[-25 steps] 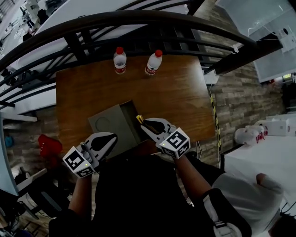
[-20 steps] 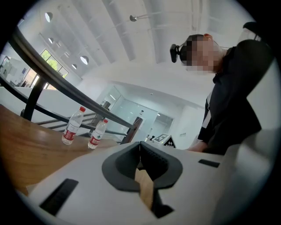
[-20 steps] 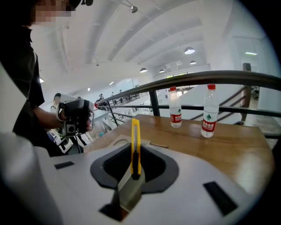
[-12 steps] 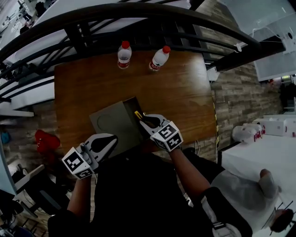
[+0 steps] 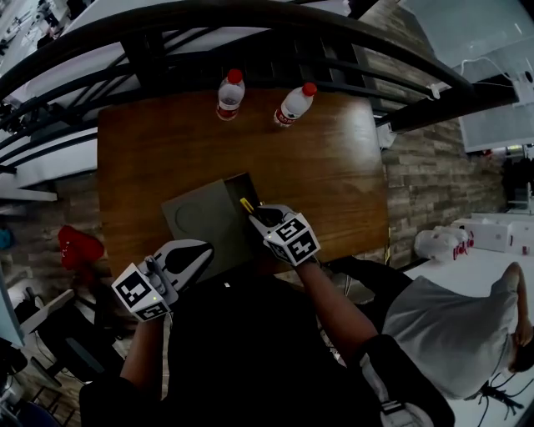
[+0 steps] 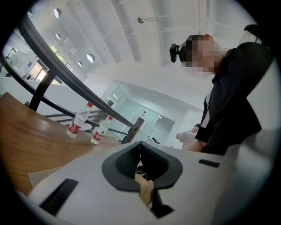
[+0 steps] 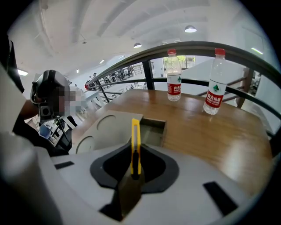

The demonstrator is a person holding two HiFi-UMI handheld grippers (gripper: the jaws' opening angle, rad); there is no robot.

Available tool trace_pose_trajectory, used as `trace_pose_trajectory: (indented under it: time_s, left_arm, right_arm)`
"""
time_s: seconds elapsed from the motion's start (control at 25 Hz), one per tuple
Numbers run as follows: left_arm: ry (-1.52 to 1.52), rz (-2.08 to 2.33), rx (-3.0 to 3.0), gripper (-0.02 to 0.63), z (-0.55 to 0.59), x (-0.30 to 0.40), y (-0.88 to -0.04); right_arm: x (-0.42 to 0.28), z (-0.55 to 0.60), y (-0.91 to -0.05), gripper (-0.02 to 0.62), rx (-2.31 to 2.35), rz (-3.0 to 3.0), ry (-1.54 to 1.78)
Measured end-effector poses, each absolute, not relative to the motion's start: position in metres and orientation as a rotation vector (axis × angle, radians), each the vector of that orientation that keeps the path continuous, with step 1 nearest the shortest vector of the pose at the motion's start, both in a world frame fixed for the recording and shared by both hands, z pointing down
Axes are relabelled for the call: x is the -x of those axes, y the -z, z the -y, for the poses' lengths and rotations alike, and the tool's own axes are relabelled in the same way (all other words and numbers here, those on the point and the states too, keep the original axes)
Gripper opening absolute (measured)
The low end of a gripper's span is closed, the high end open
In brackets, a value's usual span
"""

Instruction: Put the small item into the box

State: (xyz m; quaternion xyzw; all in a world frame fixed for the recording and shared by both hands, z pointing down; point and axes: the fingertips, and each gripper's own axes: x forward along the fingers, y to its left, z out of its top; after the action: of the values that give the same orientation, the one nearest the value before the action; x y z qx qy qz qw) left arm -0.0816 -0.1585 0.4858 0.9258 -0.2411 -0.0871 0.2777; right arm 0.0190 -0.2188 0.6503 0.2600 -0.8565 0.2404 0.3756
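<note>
A flat grey-green cardboard box (image 5: 200, 218) lies on the wooden table (image 5: 334, 167), with an open slot (image 5: 244, 193) at its right end. My right gripper (image 5: 260, 214) is shut on a yellow utility knife (image 5: 247, 205), whose tip points over that slot. In the right gripper view the yellow utility knife (image 7: 135, 140) stands upright between the jaws of the right gripper (image 7: 135, 169), with the box (image 7: 115, 127) and its slot (image 7: 152, 132) just beyond. My left gripper (image 5: 200, 250) hovers at the box's near left corner, shut with nothing in it. In its own view, the left gripper (image 6: 140, 154) shows its pads pressed together.
Two water bottles with red caps (image 5: 229, 94) (image 5: 294, 103) stand at the table's far edge, by a dark railing (image 5: 250, 21). The same bottles (image 7: 174, 81) (image 7: 214, 91) show in the right gripper view. A red bag (image 5: 77, 248) lies on the floor at left.
My right gripper has carried the yellow knife leftward and forward, closer over the box's open slot. The left gripper has stayed where it was.
</note>
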Motion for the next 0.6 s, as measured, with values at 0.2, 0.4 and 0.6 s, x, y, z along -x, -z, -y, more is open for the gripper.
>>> trace_pose_trajectory:
  time_s: [0.2,0.4,0.6]
  left_arm:
    - [0.234,0.649,-2.472,0.017,0.160,0.081,-0.487]
    - [0.217,0.644,-2.465,0.016,0.159,0.090,-0.492]
    - [0.200,0.645,-2.457,0.015,0.161,0.093,-0.494]
  right_arm:
    - [-0.022,0.219,-0.663,0.072,-0.654,2.151,-0.622]
    - [-0.016,0.213,-0.676,0.072,-0.642,2.103,-0.645]
    - [-0.016,0.210,-0.690,0.072,-0.640,2.037,-0.648]
